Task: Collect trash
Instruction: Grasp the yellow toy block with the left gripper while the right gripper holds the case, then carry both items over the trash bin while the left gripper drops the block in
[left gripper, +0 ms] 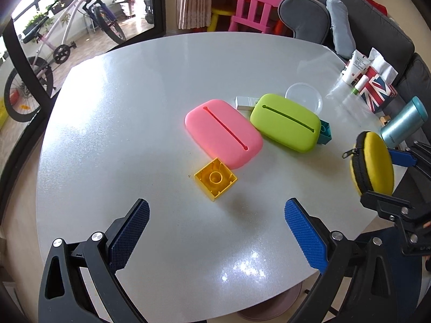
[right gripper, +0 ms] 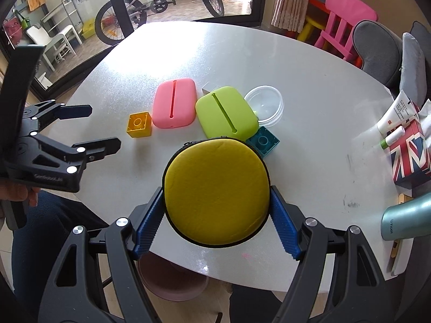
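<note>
Yellow zip pouch [right gripper: 216, 192], round, padded and probably light, sits pinched across its sides in my right tongs [right gripper: 216, 215] above the near table [right gripper: 309, 62] edge, while my left tongs [left gripper: 215, 231] hover spread wide.

A home living room is indicated: a grey sofa [left gripper: 377, 18] with cushions, a pink child's chair [left gripper: 256, 2], a curtain [left gripper: 194, 0], and bicycles [left gripper: 54, 45] seen beyond glass doors. Toy blocks [left gripper: 215, 179] are scattered on the bench [left gripper: 134, 134].
</note>
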A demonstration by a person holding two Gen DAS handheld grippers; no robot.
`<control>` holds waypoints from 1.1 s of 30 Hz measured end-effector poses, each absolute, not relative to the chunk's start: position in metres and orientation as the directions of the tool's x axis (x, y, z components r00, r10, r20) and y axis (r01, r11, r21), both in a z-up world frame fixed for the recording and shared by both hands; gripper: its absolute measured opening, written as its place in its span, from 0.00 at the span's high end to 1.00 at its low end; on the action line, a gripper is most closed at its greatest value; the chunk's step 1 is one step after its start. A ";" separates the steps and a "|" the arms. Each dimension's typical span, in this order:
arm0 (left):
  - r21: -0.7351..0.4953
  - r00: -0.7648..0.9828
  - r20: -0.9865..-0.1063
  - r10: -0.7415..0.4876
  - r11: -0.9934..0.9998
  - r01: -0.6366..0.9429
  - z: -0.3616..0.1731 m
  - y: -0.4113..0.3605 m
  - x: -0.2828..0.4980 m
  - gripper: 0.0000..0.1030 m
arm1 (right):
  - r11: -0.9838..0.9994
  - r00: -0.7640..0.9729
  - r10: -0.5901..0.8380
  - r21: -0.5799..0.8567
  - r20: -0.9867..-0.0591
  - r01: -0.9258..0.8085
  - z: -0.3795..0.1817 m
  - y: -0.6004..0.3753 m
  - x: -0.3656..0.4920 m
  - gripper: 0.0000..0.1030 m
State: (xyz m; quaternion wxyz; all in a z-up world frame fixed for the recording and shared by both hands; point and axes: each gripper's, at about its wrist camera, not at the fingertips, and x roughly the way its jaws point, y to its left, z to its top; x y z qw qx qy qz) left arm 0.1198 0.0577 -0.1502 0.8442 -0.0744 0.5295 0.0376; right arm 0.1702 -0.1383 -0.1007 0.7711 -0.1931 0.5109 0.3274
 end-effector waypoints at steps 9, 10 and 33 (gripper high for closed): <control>-0.117 0.383 -0.924 0.001 0.951 -0.286 -0.176 0.072 0.141 0.06 | 0.717 0.265 0.306 0.038 -0.914 -0.696 -0.103 -0.142 0.174 0.28; -0.122 0.378 -0.926 0.002 0.945 -0.304 -0.179 0.072 0.142 0.06 | 0.718 0.263 0.308 0.041 -0.914 -0.695 -0.104 -0.142 0.175 0.28; -0.098 0.416 -0.909 0.024 0.958 -0.269 -0.153 0.062 0.107 0.62 | 0.713 0.272 0.338 0.056 -0.901 -0.699 -0.098 -0.146 0.174 0.28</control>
